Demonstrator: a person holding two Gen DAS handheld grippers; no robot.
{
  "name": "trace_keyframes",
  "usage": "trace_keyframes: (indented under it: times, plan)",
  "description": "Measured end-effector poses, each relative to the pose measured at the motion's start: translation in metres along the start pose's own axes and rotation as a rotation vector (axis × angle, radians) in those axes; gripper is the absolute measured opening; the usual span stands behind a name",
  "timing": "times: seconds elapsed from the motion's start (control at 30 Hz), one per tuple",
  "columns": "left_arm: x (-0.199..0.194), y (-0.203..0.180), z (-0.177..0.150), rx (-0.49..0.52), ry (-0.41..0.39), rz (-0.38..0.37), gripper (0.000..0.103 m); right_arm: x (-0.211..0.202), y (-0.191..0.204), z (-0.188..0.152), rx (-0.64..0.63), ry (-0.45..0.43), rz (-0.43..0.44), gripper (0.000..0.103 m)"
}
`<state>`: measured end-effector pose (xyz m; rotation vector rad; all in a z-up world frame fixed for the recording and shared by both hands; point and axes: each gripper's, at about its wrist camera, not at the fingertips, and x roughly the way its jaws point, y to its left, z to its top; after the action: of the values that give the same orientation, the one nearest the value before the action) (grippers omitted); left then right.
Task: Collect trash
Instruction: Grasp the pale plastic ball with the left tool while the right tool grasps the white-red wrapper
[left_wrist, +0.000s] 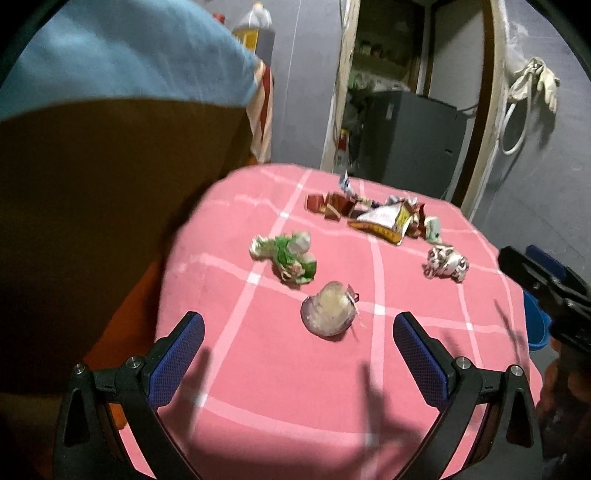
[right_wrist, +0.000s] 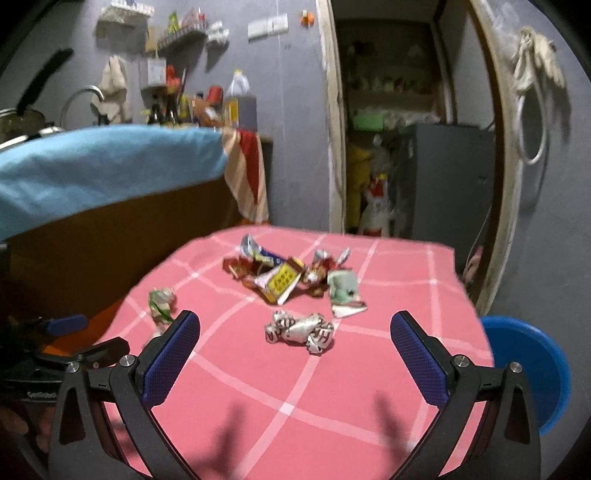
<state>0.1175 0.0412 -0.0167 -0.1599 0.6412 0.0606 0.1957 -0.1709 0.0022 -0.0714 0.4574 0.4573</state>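
Observation:
Trash lies on a pink checked tablecloth (left_wrist: 280, 387). In the left wrist view a crumpled clear plastic piece (left_wrist: 328, 309) lies just ahead of my open, empty left gripper (left_wrist: 299, 325). A green and white wrapper (left_wrist: 286, 256) lies beyond it, a silver crumpled wrapper (left_wrist: 445, 263) to the right, and a pile of red and yellow wrappers (left_wrist: 376, 218) at the far side. My right gripper (right_wrist: 295, 325) is open and empty, with the silver wrapper (right_wrist: 301, 331) lying between and ahead of its fingertips. The pile (right_wrist: 291, 278) and the green wrapper (right_wrist: 161, 303) also show there.
A blue bin (right_wrist: 532, 365) stands low to the right of the table (right_wrist: 406, 266). A brown bed or counter with a blue cover (right_wrist: 103, 162) stands at the left. A doorway with a grey cabinet (right_wrist: 450, 177) lies behind the table.

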Motion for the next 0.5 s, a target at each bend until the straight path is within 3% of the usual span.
trace_keyframes:
  times: [0.13, 0.27, 0.43, 0.5]
  plan:
    - [0.013, 0.001, 0.004, -0.010, 0.053, -0.019, 0.092, 0.029, -0.006, -0.001, 0.020, 0.097, 0.034, 0.099]
    - [0.025, 0.001, 0.007, -0.023, 0.098, -0.045, 0.079, 0.057, -0.010, 0.001, 0.023, 0.206, 0.061, 0.089]
    - [0.038, 0.000, 0.009, -0.034, 0.139, -0.072, 0.060, 0.077, -0.013, 0.000, 0.037, 0.276, 0.082, 0.079]
    - [0.039, -0.002, 0.009, -0.029, 0.140, -0.075, 0.055, 0.083, -0.014, -0.001, 0.040, 0.298, 0.091, 0.068]
